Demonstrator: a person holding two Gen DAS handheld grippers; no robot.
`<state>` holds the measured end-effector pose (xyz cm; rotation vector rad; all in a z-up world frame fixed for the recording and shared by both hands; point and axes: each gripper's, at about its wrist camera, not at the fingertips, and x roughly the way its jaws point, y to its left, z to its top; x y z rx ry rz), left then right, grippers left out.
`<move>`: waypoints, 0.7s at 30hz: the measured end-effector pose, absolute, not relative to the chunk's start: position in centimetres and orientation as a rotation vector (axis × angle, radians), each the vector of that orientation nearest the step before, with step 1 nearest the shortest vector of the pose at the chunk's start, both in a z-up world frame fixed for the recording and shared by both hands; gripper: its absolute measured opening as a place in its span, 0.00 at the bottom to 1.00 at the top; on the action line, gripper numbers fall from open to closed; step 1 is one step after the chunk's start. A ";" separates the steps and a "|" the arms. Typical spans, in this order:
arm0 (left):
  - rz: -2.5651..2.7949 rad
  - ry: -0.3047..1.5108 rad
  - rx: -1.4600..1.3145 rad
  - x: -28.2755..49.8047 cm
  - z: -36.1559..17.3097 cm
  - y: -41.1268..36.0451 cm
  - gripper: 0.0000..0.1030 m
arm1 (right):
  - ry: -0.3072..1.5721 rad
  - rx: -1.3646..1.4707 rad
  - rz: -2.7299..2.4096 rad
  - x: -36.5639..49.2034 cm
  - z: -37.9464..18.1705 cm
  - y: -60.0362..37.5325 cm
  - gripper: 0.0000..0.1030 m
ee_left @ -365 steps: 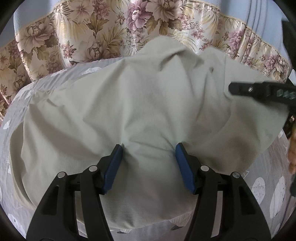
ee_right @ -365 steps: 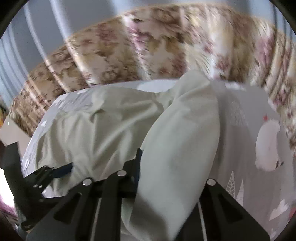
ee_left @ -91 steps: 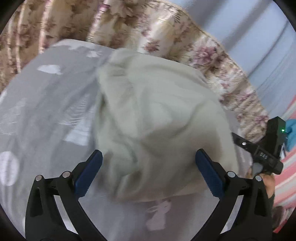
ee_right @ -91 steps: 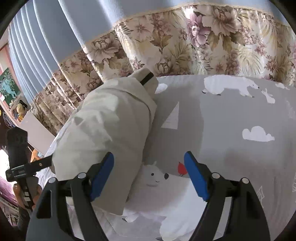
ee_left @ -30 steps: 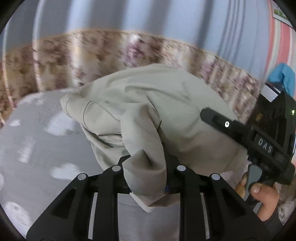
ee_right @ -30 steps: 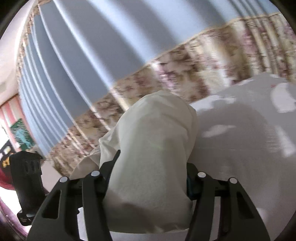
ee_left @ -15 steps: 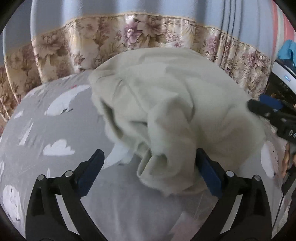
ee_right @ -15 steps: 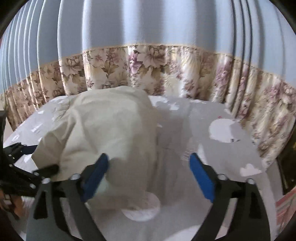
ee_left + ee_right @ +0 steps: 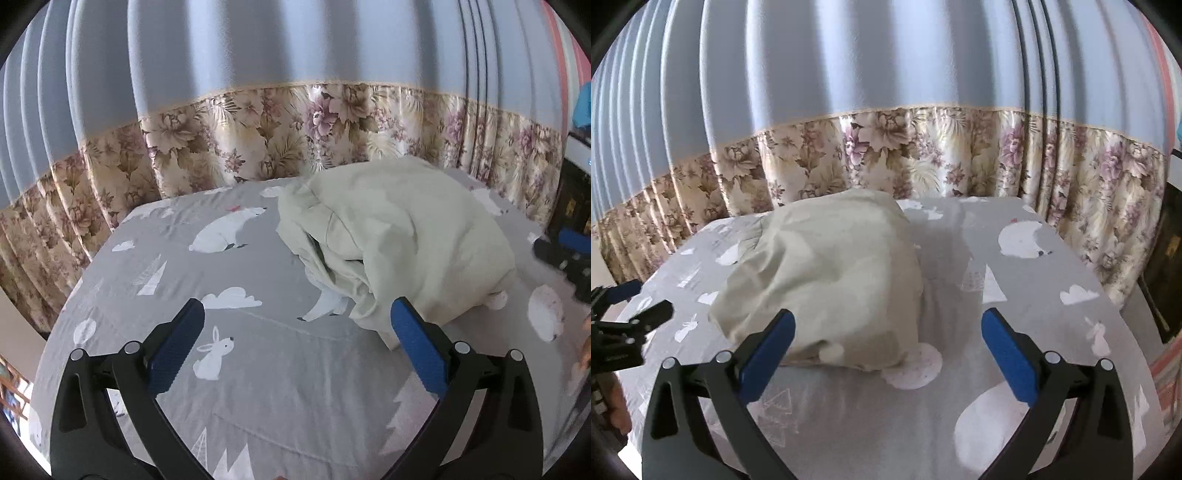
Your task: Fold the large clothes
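Pointing down at a slant over the bed, the left gripper (image 9: 295,332) has its blue pads spread wide with only bedsheet between them, and the right gripper (image 9: 886,334) stands just as wide, equally free of cloth. Beyond the fingers, the grey bedsheet (image 9: 229,387) with polar bears, rabbits and clouds runs back to the folded pale garment (image 9: 831,280). The garment lies in a puffy bundle on the sheet, right of centre from the left wrist and left of centre from the right. Its near edge sits just past each gripper's nearer pad, not touching. Behind the bed hangs a floral curtain (image 9: 923,158) under blue drapes (image 9: 849,55). A hand at the picture's edge is cut off and blurred.
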<state>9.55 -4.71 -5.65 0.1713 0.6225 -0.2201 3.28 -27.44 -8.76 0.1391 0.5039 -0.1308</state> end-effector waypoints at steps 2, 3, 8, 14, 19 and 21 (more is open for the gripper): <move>-0.221 0.627 0.149 9.2 -4.8 -4.2 0.97 | 0.509 0.113 -0.177 3.1 -8.5 -26.6 0.98; -0.210 0.624 0.146 9.0 -4.6 -4.1 0.97 | 0.509 0.102 -0.187 3.0 -8.3 -26.2 0.98; -0.194 0.597 0.102 7.7 -2.6 -2.6 0.97 | 0.506 0.114 -0.172 2.4 -6.9 -24.8 0.98; -0.154 0.508 0.061 5.4 -0.1 -0.8 0.97 | 0.505 0.197 -0.156 1.3 -5.3 -24.2 0.98; -0.114 0.444 0.090 4.0 2.7 -0.1 0.97 | 0.442 0.126 -0.263 -0.4 -3.2 -22.4 0.98; -0.103 0.431 0.093 3.6 3.6 0.1 0.97 | 0.418 0.104 -0.285 -1.0 -2.4 -21.7 0.98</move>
